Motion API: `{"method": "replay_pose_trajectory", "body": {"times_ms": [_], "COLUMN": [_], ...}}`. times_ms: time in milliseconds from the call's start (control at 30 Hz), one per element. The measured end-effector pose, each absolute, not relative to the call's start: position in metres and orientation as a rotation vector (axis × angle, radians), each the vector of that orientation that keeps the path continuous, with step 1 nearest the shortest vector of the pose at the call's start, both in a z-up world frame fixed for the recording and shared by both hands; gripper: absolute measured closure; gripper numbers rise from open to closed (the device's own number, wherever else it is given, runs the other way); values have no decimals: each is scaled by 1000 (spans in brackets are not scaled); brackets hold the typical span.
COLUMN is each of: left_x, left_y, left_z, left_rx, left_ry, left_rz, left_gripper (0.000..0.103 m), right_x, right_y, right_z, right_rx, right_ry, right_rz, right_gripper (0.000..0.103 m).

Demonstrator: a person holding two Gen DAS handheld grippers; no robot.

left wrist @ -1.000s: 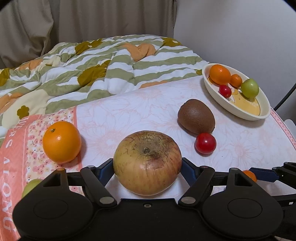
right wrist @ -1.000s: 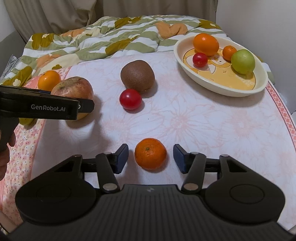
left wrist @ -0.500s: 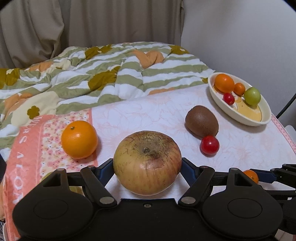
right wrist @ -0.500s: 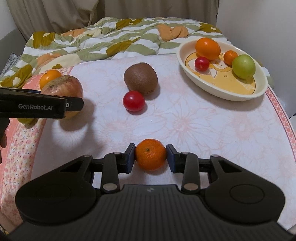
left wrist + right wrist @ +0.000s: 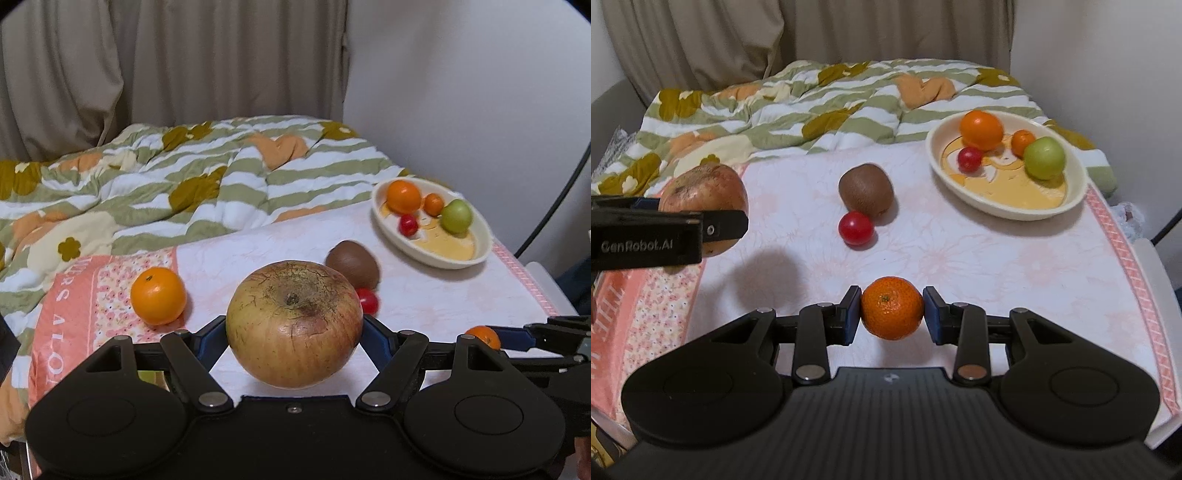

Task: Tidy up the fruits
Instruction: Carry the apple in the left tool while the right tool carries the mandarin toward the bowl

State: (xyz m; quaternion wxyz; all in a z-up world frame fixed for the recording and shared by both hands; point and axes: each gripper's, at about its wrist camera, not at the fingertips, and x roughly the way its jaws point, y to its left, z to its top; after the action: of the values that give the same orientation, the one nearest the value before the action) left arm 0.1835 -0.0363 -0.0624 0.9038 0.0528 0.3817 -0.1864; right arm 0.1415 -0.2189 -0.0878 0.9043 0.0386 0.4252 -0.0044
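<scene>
My left gripper (image 5: pixel 293 332) is shut on a big russet apple (image 5: pixel 293 325) and holds it above the table; the apple also shows in the right wrist view (image 5: pixel 705 192). My right gripper (image 5: pixel 892 314) is shut on a small mandarin (image 5: pixel 892 308), lifted a little off the cloth. A cream oval bowl (image 5: pixel 1071 199) at the far right holds an orange, a small mandarin, a green apple and a cherry tomato. A kiwi (image 5: pixel 866 190) and a red tomato (image 5: pixel 856 228) lie mid-table. An orange (image 5: pixel 158 295) sits at the left.
The table has a pale floral cloth (image 5: pixel 979 251) with a pink patterned border (image 5: pixel 1126 258). A striped flowered quilt (image 5: pixel 166 192) lies behind it. Curtains and a white wall stand at the back. A greenish fruit (image 5: pixel 147 376) peeks from behind my left gripper's body.
My right gripper closed on the small mandarin and raised it. My left gripper lifted the apple higher and drew back, so the table looks farther away.
</scene>
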Motion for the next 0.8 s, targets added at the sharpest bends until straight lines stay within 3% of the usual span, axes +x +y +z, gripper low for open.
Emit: {"method": "replay_pose_trajectory", "body": {"times_ms": [500,800], "left_x": [153,164], "left_y": [-101,-167], "left_z": [-17,-19], "left_rx": [80,25], "left_ry": [702,707], "left_rz": [-357,-297], "left_gripper": [24,24], "right_x": [136,164], "right_y": [-301,-368], "right_z": [-27,-15], "right_rx": [63,15], "right_ry": [774,749], "right_rz": [26,118], "right_gripper": [52,52]}}
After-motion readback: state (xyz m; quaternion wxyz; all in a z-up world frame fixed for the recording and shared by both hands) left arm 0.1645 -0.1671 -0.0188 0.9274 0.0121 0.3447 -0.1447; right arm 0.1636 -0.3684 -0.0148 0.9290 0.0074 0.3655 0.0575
